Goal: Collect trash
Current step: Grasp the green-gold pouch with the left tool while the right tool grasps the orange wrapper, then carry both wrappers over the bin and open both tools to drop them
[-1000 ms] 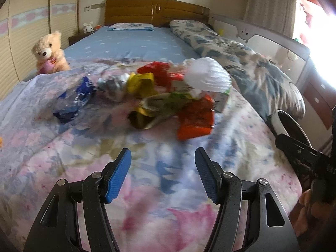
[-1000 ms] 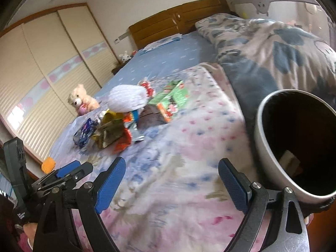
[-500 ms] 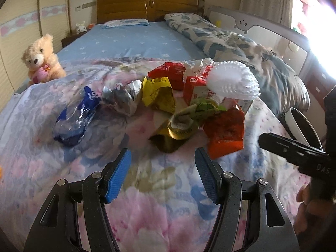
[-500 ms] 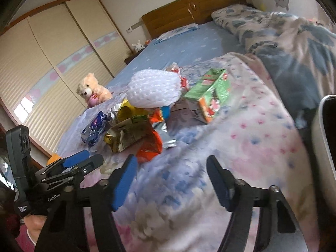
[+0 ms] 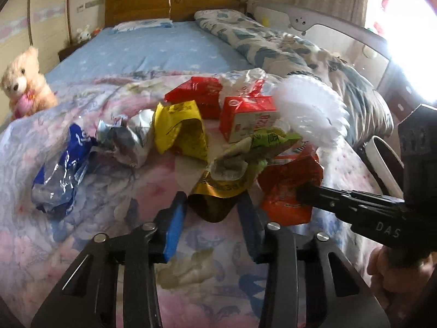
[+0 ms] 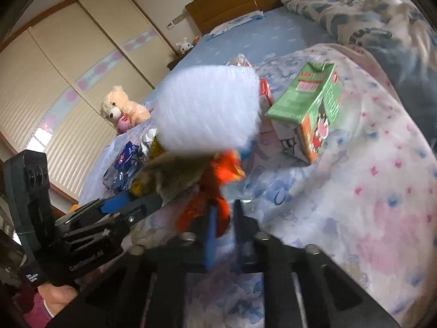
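Observation:
A heap of trash lies on the floral bedspread [image 5: 114, 191]. My left gripper [image 5: 213, 201] is closing on the near end of a gold-brown wrapper [image 5: 218, 188], and its blue pads touch both sides. My right gripper [image 6: 224, 210] is shut on the lower corner of an orange wrapper [image 6: 215, 191]; the left wrist view shows its tip [image 5: 300, 192] on that wrapper [image 5: 286, 188]. Behind them lie a white foam net [image 5: 311, 114], a red carton [image 5: 248, 117], a yellow wrapper [image 5: 180, 125], a silver wrapper [image 5: 128, 139] and a blue wrapper [image 5: 62, 175].
A green carton [image 6: 308, 104] lies right of the heap. A white-rimmed bin [image 5: 382, 158] stands at the bed's right side. A teddy bear [image 5: 24, 82] sits at the left edge, and a rolled quilt [image 5: 273, 49] runs along the right. A hand [image 5: 393, 270] holds the right gripper.
Both grippers have moved forward up to the heap. The left jaws narrowed around the gold-brown wrapper. The right jaws went from wide open to shut on the orange wrapper.

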`<state>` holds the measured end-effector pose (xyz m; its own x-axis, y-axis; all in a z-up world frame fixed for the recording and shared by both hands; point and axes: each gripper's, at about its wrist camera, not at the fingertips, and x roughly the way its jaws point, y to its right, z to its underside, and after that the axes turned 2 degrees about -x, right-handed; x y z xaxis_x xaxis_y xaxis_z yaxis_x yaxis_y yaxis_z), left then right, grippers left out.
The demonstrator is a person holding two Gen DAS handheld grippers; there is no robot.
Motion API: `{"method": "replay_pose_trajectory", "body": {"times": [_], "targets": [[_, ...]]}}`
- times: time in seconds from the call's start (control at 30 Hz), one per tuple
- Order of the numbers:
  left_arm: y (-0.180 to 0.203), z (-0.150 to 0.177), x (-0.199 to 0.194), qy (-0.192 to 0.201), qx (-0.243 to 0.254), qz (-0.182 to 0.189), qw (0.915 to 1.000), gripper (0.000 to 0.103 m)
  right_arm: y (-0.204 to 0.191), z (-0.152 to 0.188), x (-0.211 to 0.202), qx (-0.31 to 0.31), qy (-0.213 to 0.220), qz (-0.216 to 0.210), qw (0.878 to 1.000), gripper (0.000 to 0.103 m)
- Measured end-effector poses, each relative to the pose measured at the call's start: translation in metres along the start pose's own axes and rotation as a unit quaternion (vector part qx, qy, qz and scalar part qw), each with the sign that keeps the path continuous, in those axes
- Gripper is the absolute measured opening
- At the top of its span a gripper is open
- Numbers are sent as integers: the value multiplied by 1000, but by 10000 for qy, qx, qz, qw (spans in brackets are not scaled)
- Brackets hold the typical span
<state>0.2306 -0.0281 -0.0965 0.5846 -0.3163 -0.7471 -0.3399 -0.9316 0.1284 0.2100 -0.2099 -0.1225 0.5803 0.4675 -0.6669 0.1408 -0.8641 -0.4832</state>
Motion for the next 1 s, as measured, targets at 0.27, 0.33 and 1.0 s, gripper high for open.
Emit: {"method": "replay_pose_trajectory", "body": {"times": [0.27,0.33,1.0], "targets": [[10,21,-25,169,-174,-49,9997,31,5,18,-33,11,89,-51,9999,3],[13,29,-32,187,-239,5,9995,30,6,24,-42,-2,99,-47,9999,3],[81,48,-68,411,-18,470,9980,27,52,72,-142,378,617,390,9966,3]]}}
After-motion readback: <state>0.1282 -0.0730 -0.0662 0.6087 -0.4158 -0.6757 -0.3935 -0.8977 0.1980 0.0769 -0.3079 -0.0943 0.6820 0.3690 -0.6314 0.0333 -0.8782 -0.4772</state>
